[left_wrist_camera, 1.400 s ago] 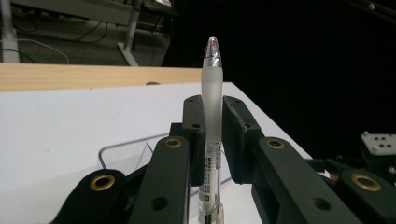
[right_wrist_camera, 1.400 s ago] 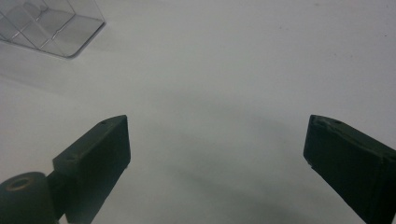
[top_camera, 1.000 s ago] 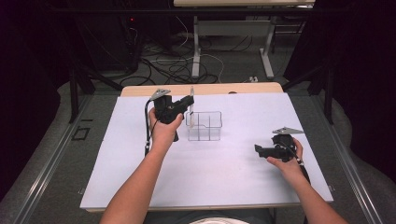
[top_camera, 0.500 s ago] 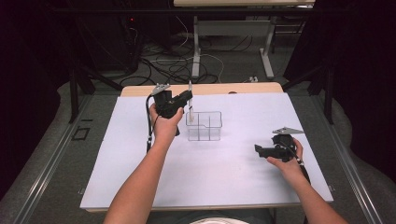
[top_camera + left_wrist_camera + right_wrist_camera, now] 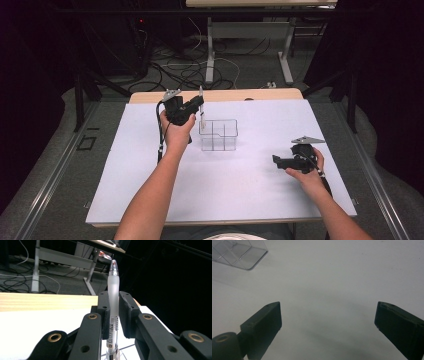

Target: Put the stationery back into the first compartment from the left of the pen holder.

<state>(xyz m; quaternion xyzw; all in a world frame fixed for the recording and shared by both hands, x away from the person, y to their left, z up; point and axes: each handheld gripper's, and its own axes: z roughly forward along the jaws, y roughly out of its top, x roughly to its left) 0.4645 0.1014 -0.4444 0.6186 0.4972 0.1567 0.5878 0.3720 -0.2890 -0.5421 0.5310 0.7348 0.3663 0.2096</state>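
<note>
My left gripper (image 5: pixel 199 104) is shut on a clear, frosted pen (image 5: pixel 113 300) and holds it upright. In the high view the pen (image 5: pixel 202 111) hangs over the left rear corner of a clear plastic organiser box (image 5: pixel 218 134) with compartments. In the left gripper view the two black pads press on the pen's barrel, and its tip rises above them. My right gripper (image 5: pixel 276 160) rests low over the white sheet at the right, jaws wide apart with nothing between them (image 5: pixel 328 315). A corner of the clear box (image 5: pixel 239 255) lies ahead of it.
A white sheet (image 5: pixel 225 195) covers most of the wooden table (image 5: pixel 150 96). Beyond the table's far edge are cables (image 5: pixel 180 70) on the floor and the legs of another desk (image 5: pixel 210 50). Dark curtains stand at both sides.
My left gripper has carried the pen a little to the right, closer over the box's left rear corner. The right gripper has stayed where it was.
</note>
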